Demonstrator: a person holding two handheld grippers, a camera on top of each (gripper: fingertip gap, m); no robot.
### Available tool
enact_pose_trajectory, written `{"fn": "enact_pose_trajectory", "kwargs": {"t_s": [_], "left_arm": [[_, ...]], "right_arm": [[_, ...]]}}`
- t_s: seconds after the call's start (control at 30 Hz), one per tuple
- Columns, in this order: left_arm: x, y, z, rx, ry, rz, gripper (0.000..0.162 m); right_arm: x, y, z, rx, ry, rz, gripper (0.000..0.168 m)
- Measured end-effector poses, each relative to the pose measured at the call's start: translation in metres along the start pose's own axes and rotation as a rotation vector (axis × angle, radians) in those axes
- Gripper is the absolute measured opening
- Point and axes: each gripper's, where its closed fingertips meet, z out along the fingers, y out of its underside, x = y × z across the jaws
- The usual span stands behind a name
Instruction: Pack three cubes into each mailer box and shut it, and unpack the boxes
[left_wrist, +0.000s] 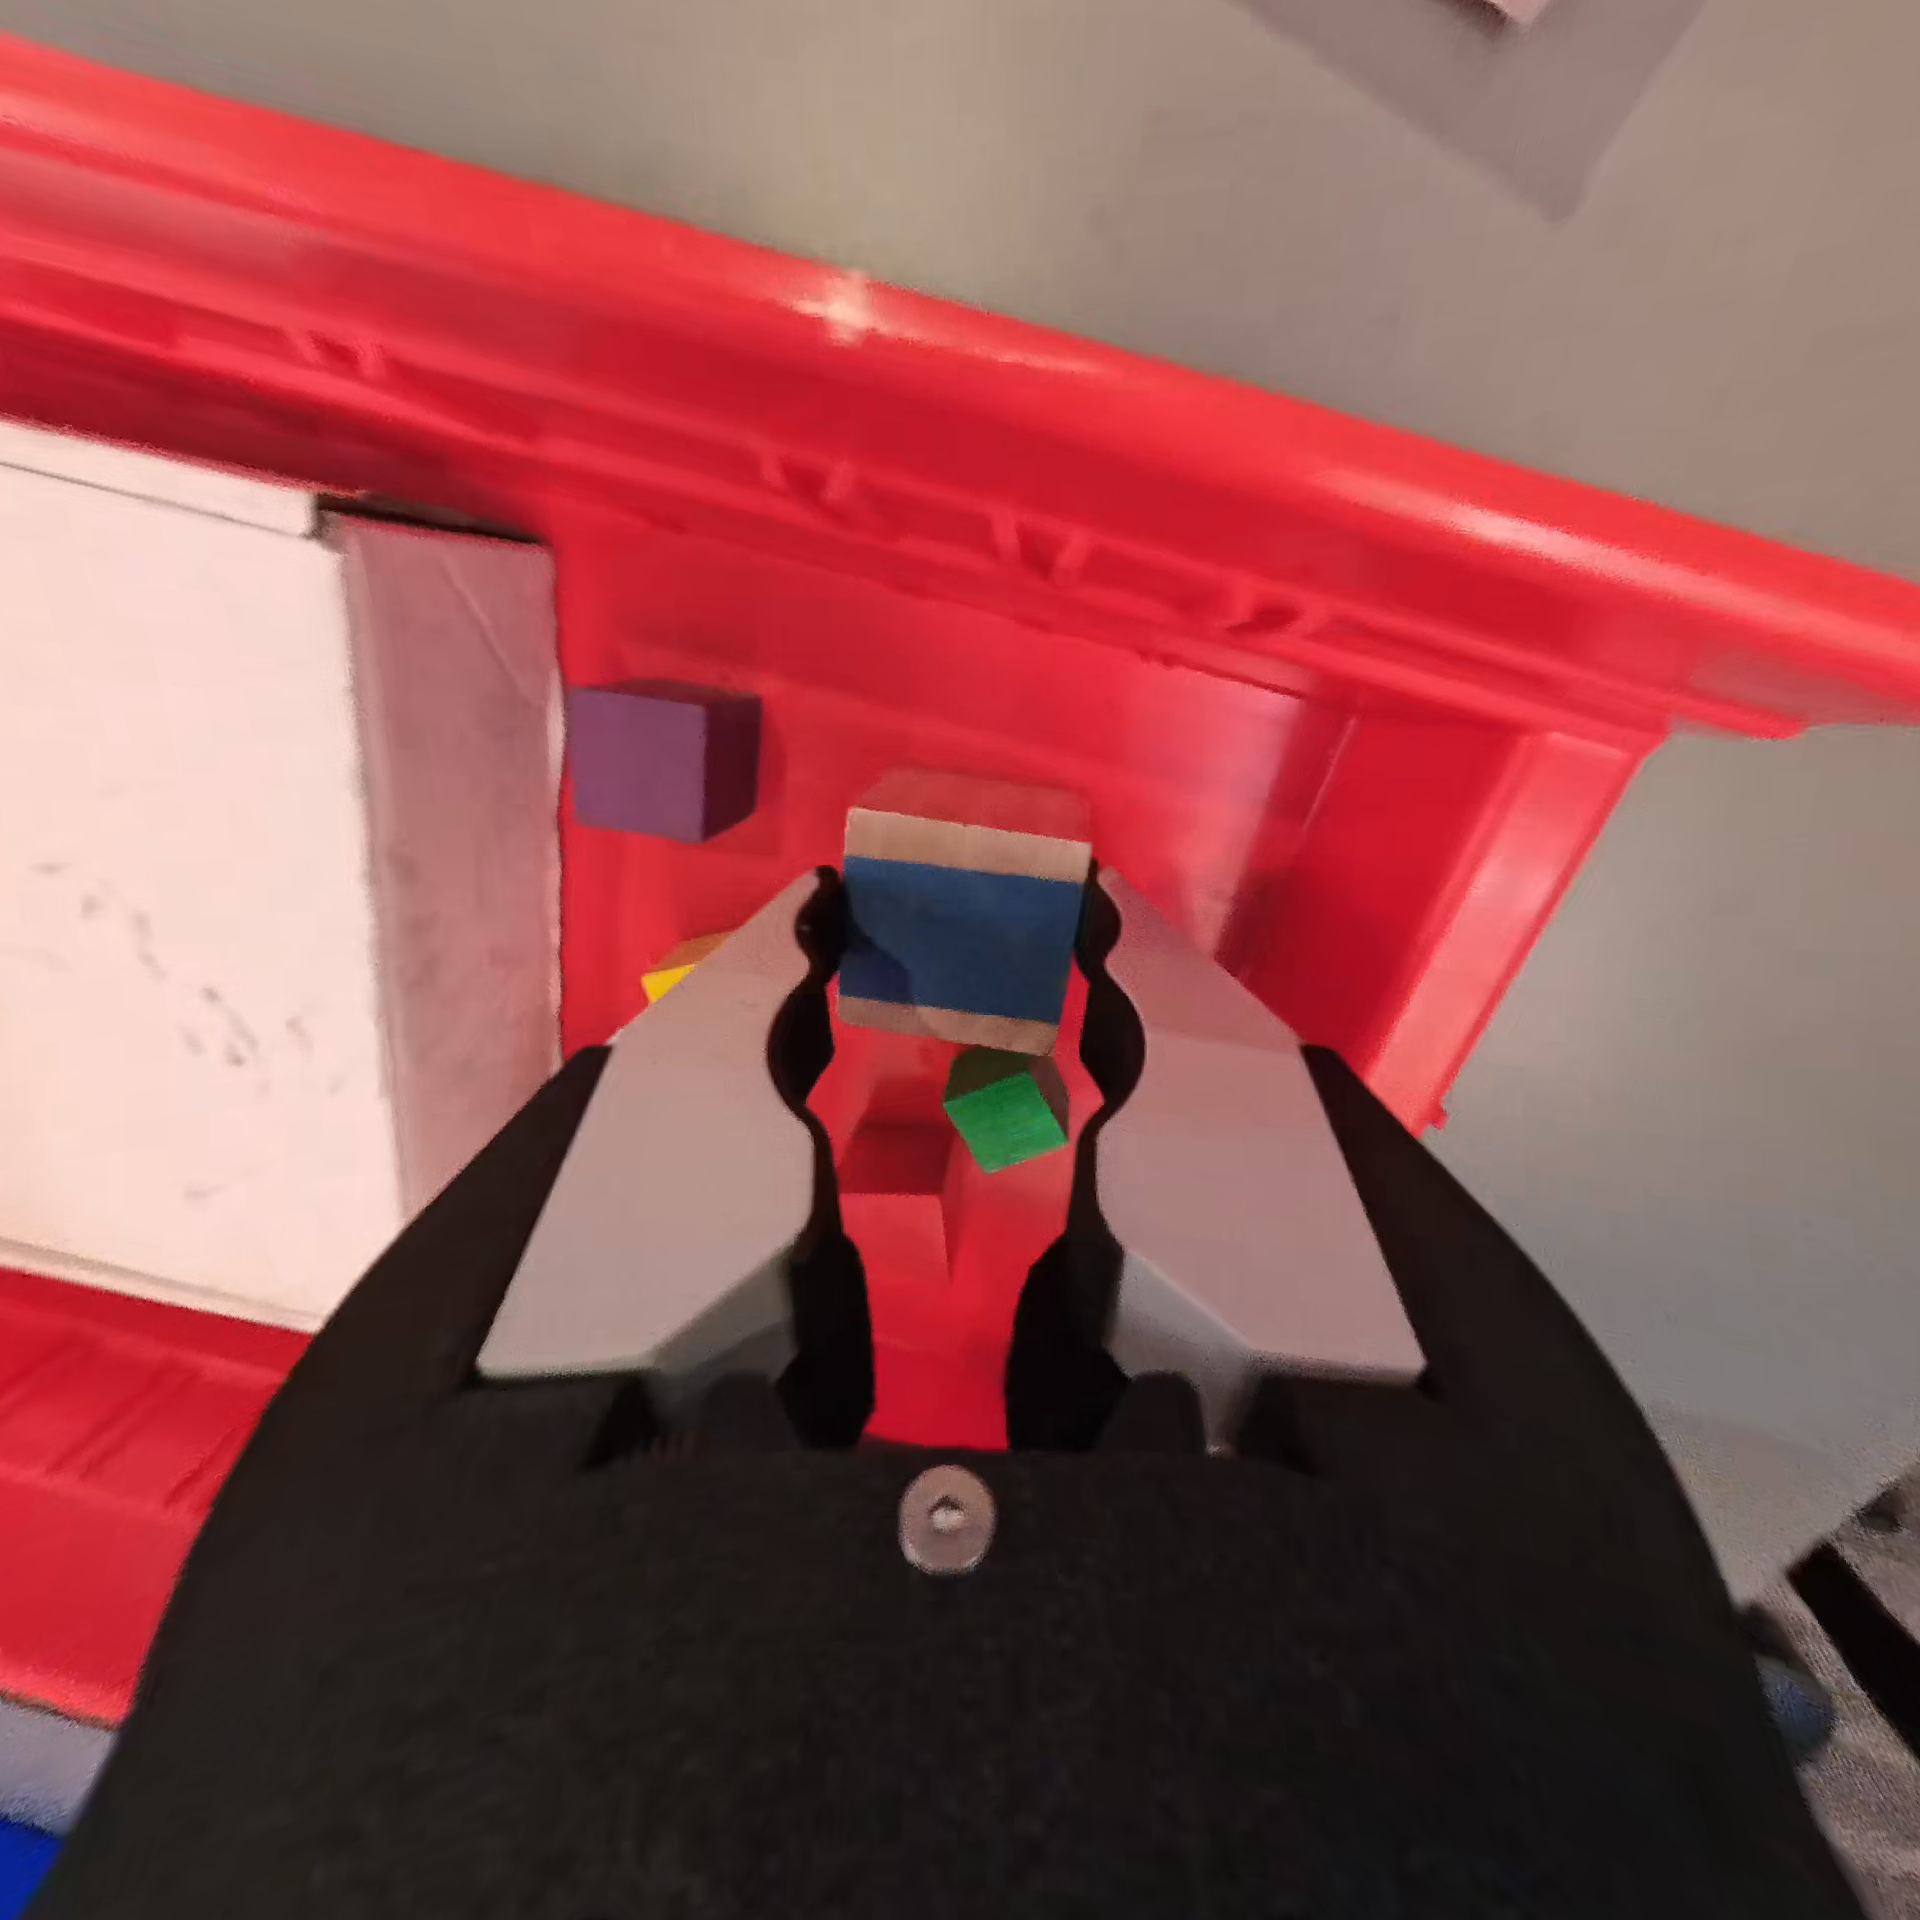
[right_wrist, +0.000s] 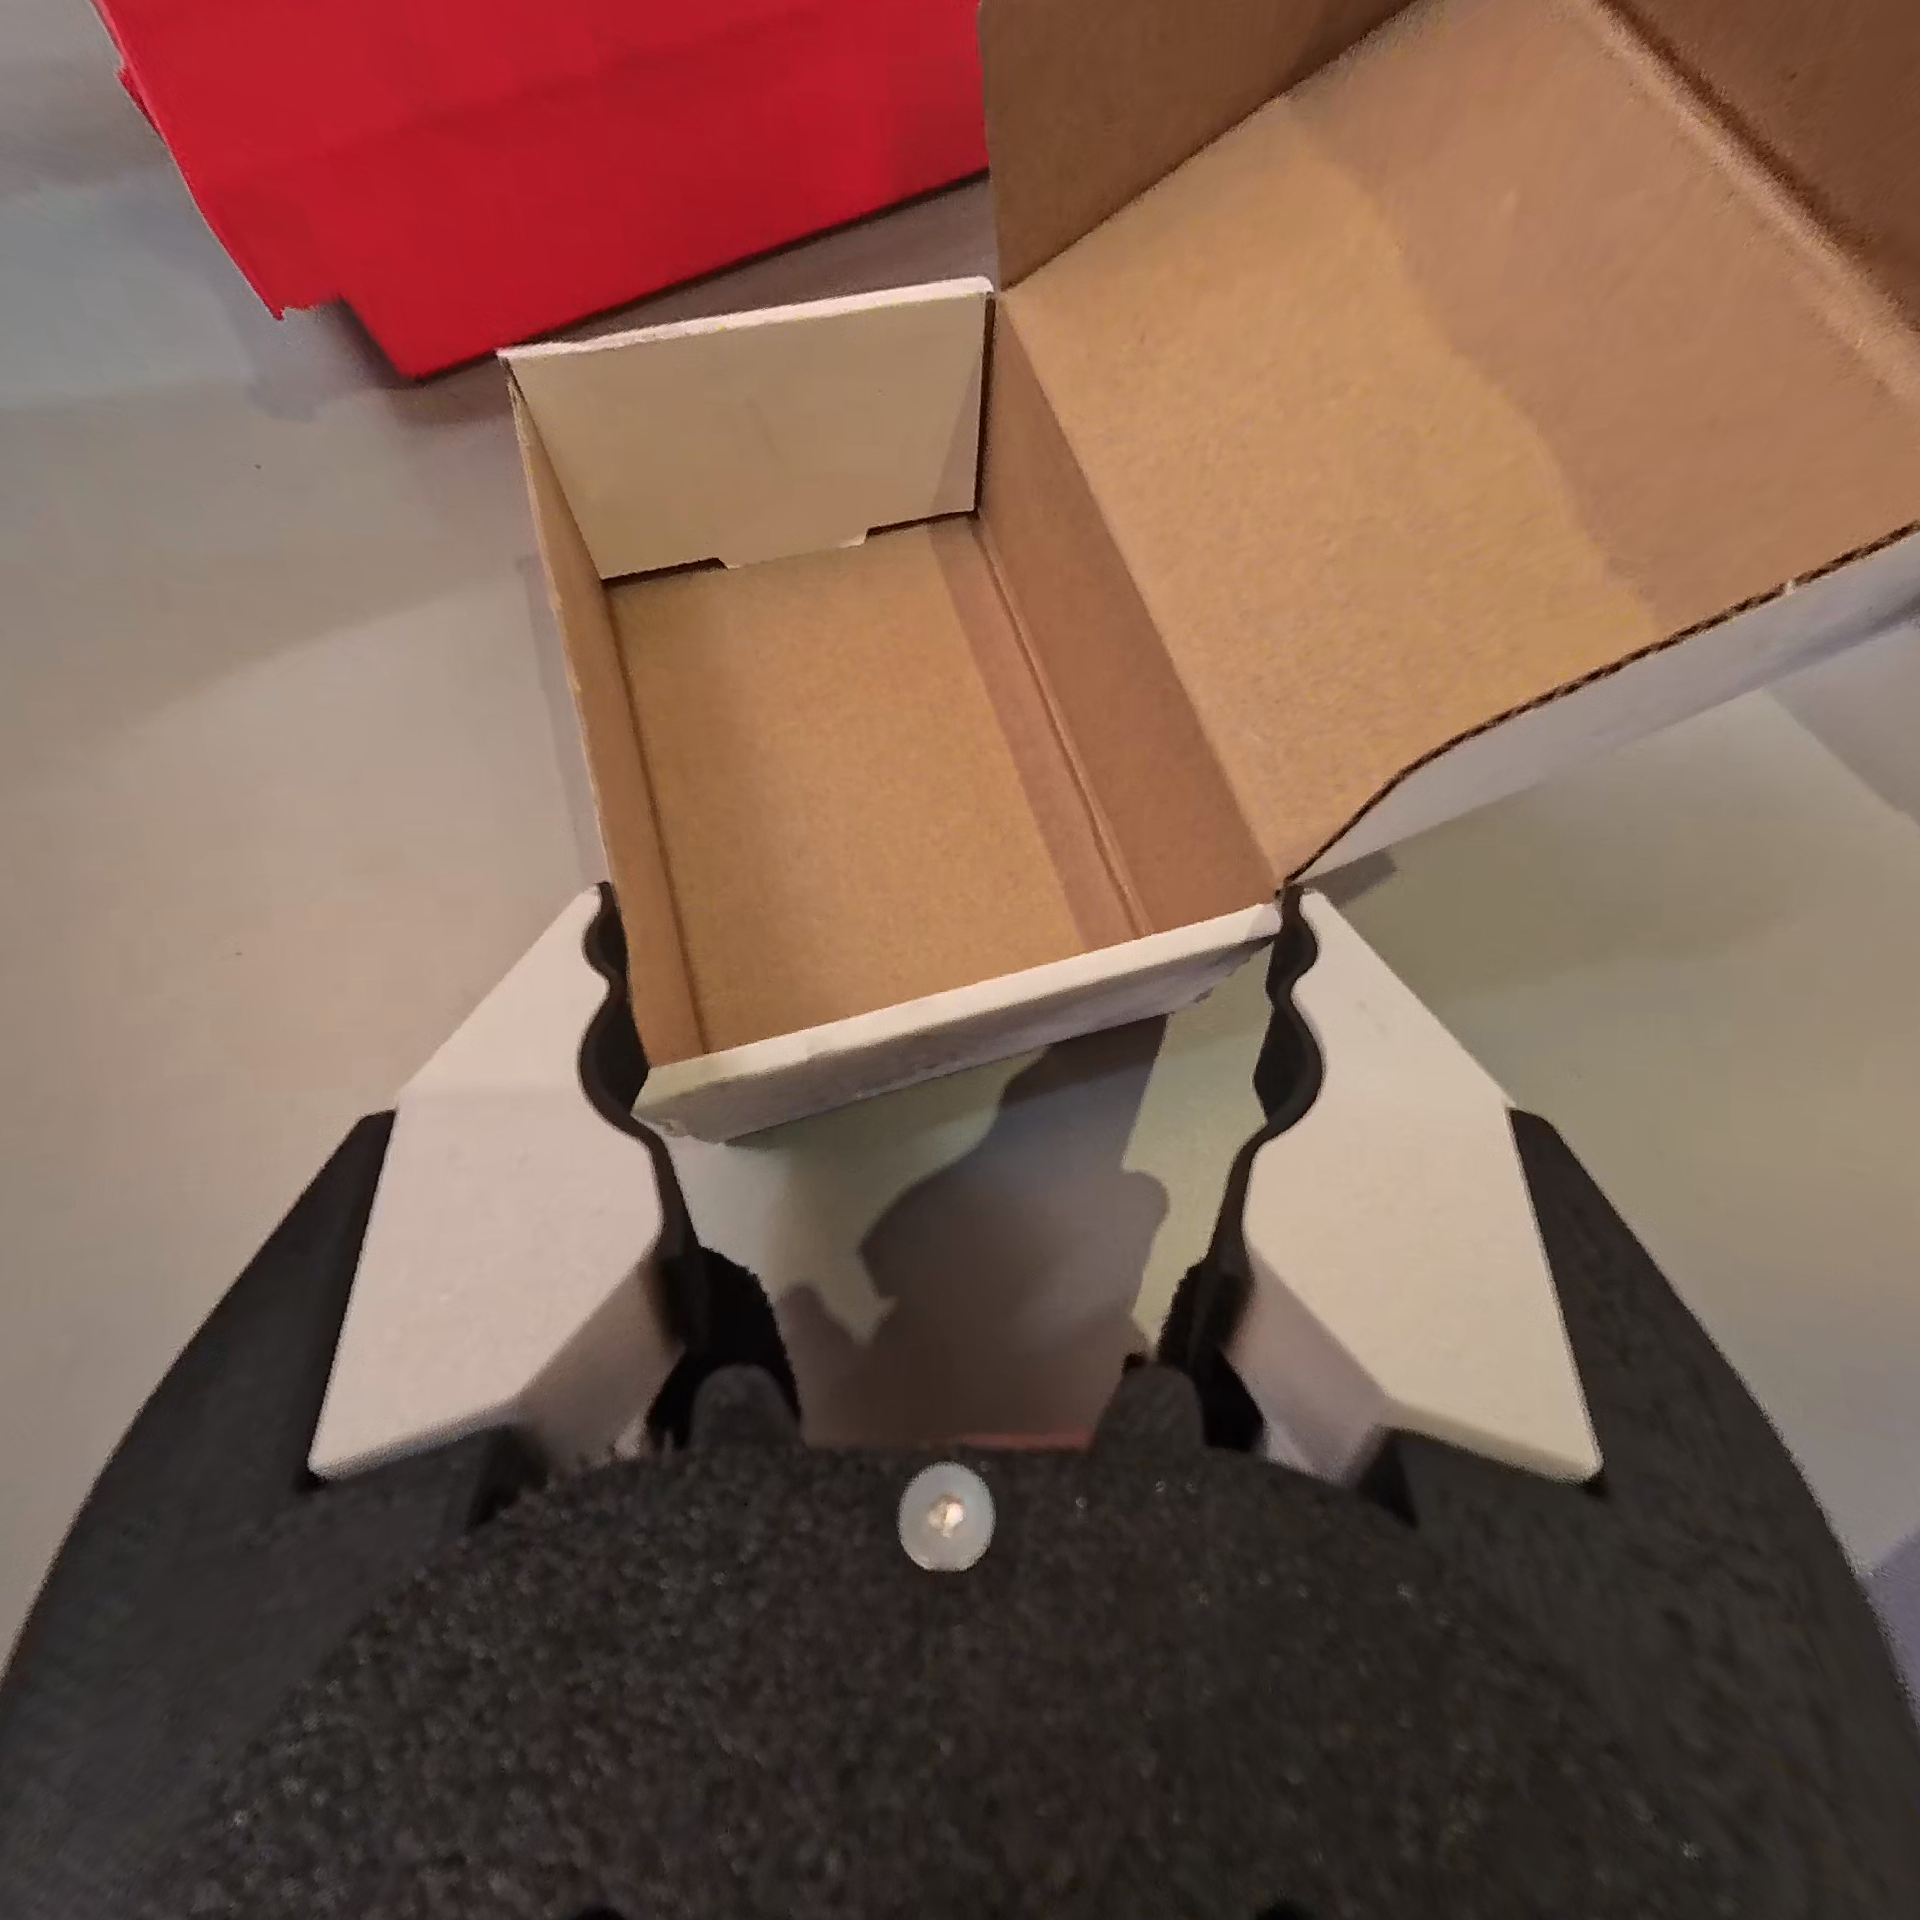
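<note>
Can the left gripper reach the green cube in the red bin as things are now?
Probably not yet. The left gripper is shut on a blue cube, which sits between the fingers and above the green cube. It must release that first.

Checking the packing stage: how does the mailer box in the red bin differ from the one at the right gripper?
The box in the red bin shows an unbroken white top and looks shut; the box at the right gripper has its lid up and is empty. The first lies in the bin beside loose cubes; the second stands on the grey table, its near end between the open fingers. Both are white outside.
</note>
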Motion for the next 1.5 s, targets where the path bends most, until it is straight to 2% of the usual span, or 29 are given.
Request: {"fn": "enact_pose_trajectory", "kwargs": {"t_s": [0.1,0.17,0.27,0.33,0.4,0.47,0.63,0.77,0.97,1.27,1.3,1.33,1.5], "left_arm": [[-0.009,0.004,-0.016,0.003,-0.048,-0.002,0.042],[-0.020,-0.006,-0.048,0.086,-0.097,-0.034,0.042],[-0.013,-0.069,-0.118,0.357,-0.088,-0.055,0.042],[0.003,-0.115,-0.142,0.424,-0.099,0.028,0.042],[0.028,-0.160,-0.130,0.410,-0.050,0.109,0.042],[0.044,-0.192,-0.096,0.339,-0.017,0.181,0.042],[0.055,-0.231,-0.018,0.225,0.067,0.214,0.042],[0.065,-0.240,0.012,0.187,0.117,0.264,0.042],[0.068,-0.238,0.035,0.112,0.122,0.297,0.042],[0.071,-0.244,0.037,0.227,0.124,0.227,0.042],[0.072,-0.245,0.034,0.253,0.137,0.200,0.046],[0.072,-0.248,0.027,0.297,0.143,0.165,0.058],[0.062,-0.244,-0.048,0.559,0.093,0.068,0.055]], "right_arm": [[0.000,0.000,0.000,0.005,-0.003,0.004,0.121],[0.000,0.000,0.000,0.003,0.000,0.000,0.121],[-0.001,0.000,0.000,-0.004,0.004,-0.011,0.121],[-0.001,0.000,0.000,-0.003,-0.002,-0.022,0.121],[-0.001,0.000,0.000,0.001,-0.014,-0.022,0.121],[-0.001,0.000,0.000,-0.001,-0.023,-0.020,0.121],[-0.002,0.000,0.000,0.003,-0.017,-0.030,0.121],[-0.002,0.000,-0.001,0.014,-0.015,-0.026,0.121],[-0.002,0.000,-0.001,0.022,-0.021,-0.018,0.121],[-0.002,0.000,-0.001,0.019,-0.019,-0.026,0.121],[-0.002,0.000,-0.001,0.018,-0.018,-0.025,0.121],[-0.002,0.000,-0.001,0.018,-0.018,-0.025,0.121],[-0.002,0.000,-0.001,0.021,-0.017,-0.022,0.121]]}}
